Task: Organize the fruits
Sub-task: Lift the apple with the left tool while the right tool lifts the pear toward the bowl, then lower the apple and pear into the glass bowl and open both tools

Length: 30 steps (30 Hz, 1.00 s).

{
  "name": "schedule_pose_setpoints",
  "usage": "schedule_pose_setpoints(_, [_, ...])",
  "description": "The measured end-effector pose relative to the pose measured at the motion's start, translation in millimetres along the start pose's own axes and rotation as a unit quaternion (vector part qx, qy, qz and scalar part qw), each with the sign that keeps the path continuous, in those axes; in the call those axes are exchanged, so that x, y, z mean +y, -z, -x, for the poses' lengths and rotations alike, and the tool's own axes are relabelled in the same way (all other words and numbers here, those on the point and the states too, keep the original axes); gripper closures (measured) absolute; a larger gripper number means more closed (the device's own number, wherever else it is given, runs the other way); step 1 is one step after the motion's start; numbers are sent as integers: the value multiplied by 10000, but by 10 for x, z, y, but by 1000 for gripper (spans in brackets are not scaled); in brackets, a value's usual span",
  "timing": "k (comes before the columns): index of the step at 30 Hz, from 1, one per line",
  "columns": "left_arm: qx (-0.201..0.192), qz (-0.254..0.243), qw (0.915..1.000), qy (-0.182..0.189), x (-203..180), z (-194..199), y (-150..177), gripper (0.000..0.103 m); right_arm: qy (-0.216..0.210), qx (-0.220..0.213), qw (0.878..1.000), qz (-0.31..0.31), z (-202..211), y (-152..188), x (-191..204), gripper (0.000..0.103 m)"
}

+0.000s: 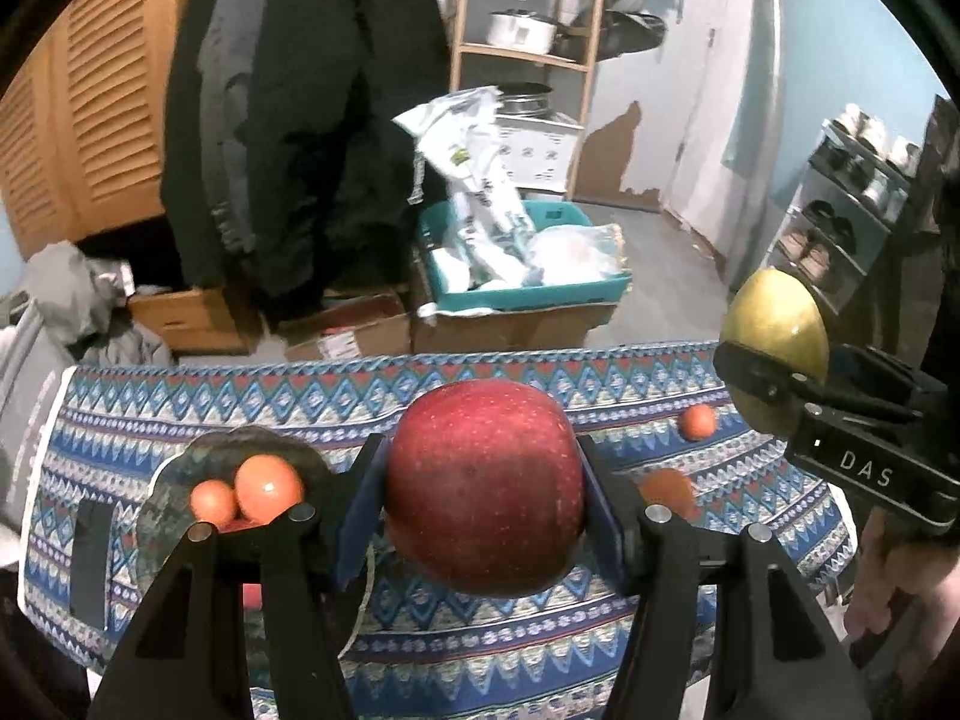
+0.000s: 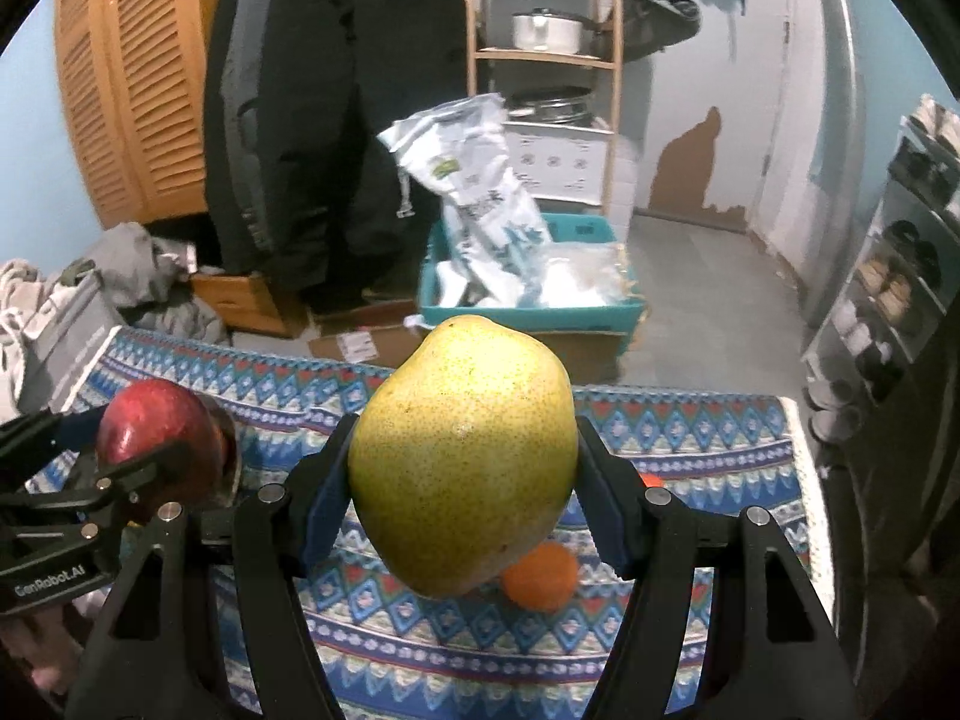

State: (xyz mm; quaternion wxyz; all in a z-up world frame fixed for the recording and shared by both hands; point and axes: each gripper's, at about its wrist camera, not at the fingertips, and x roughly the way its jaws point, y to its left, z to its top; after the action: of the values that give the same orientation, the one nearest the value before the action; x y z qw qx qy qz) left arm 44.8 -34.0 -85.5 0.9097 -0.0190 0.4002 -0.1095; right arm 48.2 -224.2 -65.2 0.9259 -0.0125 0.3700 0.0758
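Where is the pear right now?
In the right wrist view the pear sits centre, clamped in the right gripper above the patterned cloth, an orange just below it.

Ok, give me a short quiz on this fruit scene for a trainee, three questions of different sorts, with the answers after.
1. True or false: the left tool is shut on the round red apple.
2. Which fruit does the right tool hold? A) a banana B) the yellow-green speckled pear C) a lemon
3. Fill in: small orange fruits lie in the dark ___ on the blue patterned cloth.

Key: 1 true; 2 B; 3 dish.
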Motion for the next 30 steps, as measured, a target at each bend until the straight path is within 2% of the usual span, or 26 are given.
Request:
schedule_pose_setpoints(15, [340, 579, 9963, -535, 776, -131, 333, 41, -525, 354, 9968, 497, -484, -68, 833, 35])
schedule_pose_setpoints(30, [854, 1034, 9861, -979, 1345, -264, 761, 41, -1004, 844, 9881, 801, -1020, 21, 1527, 35])
